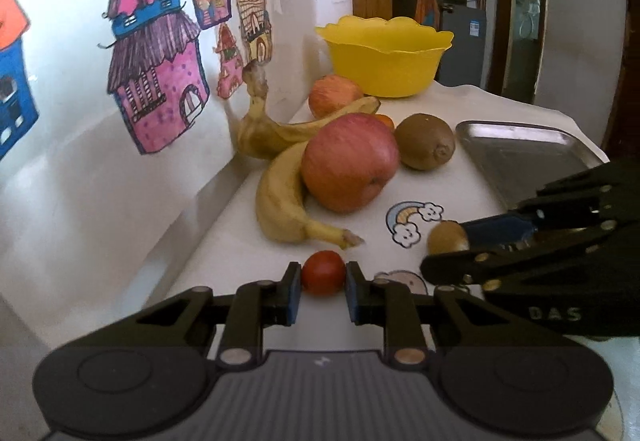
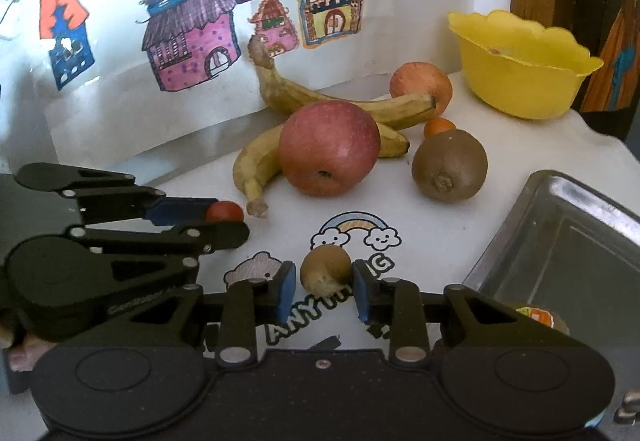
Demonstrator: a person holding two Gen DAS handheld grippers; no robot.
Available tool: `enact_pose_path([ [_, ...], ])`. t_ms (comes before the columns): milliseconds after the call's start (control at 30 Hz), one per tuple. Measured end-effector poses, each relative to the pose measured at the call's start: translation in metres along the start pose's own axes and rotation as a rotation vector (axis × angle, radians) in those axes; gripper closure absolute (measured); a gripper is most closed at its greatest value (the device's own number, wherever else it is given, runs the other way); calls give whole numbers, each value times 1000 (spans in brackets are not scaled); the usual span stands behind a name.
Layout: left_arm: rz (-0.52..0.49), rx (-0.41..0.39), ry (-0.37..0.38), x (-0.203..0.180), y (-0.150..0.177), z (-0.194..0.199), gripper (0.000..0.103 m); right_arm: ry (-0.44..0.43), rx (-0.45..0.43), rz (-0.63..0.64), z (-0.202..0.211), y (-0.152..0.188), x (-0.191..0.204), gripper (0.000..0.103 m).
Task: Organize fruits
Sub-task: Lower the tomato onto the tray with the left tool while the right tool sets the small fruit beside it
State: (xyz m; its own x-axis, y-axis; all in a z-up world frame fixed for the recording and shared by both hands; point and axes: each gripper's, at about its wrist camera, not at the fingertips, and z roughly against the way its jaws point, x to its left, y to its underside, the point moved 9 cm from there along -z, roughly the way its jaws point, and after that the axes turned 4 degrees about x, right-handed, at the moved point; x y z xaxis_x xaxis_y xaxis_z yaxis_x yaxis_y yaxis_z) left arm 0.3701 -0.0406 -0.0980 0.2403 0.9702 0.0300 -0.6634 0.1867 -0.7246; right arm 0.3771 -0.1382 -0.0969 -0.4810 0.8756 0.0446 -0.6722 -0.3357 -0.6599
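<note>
My left gripper (image 1: pixel 323 288) is shut on a small red tomato (image 1: pixel 323 272) low over the white table; the tomato also shows in the right wrist view (image 2: pixel 225 211). My right gripper (image 2: pixel 325 288) is shut on a small brown kiwi (image 2: pixel 325 269), which also shows in the left wrist view (image 1: pixel 447 237). Behind lie a big red apple (image 1: pixel 350 161), two bananas (image 1: pixel 280 201), a large kiwi (image 1: pixel 426 141), a second apple (image 1: pixel 334 95) and a small orange fruit (image 2: pixel 439 126).
A yellow bowl (image 1: pixel 386 59) stands at the back by the door. A steel tray (image 2: pixel 560 241) lies at the right. A wall with house drawings (image 1: pixel 156 81) runs along the left. Stickers mark the table (image 2: pixel 356 235).
</note>
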Motion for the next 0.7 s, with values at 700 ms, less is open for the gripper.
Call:
enact_pose_path([
  [700, 48, -1, 15, -13, 14, 26, 78, -4, -75, -71, 36, 23, 7, 74],
])
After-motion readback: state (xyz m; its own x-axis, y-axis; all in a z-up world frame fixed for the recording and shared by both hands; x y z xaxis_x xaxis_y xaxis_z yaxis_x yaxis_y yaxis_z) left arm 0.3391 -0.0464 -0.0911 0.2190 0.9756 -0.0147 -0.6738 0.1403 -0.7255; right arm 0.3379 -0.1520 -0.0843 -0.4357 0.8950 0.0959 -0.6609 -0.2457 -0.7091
